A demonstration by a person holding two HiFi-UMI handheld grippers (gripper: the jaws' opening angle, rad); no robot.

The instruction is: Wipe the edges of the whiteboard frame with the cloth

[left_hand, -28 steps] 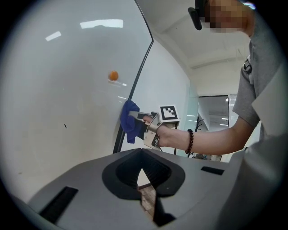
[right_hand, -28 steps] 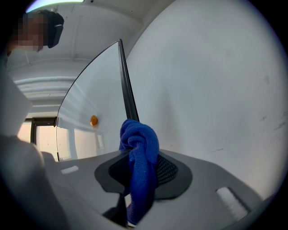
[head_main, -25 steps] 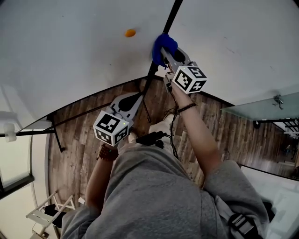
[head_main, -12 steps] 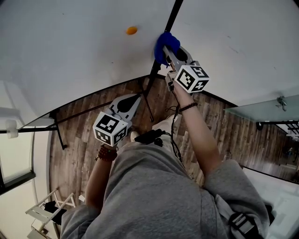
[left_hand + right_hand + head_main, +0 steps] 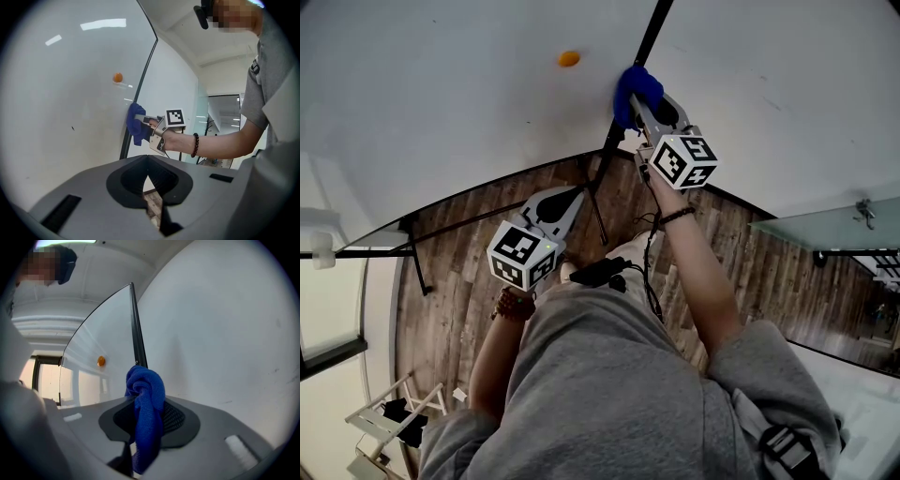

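- Small round orange magnet (image 5: 569,58), alone on a white surface.
- Dark wood-plank floor (image 5: 459,281) underfoot.
- White slatted stand (image 5: 380,436) on that floor, lower left.
- Pale glass panel (image 5: 825,223), far right.

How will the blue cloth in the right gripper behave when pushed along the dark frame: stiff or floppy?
Probably floppy: the cloth bunches up and hangs limp from the jaws of the right gripper. It looks light, and its knitted weave would likely drag on the frame rather than slip.

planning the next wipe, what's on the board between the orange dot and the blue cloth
Nothing: only bare whiteboard between the orange dot and the blue cloth, in the head and left gripper views.
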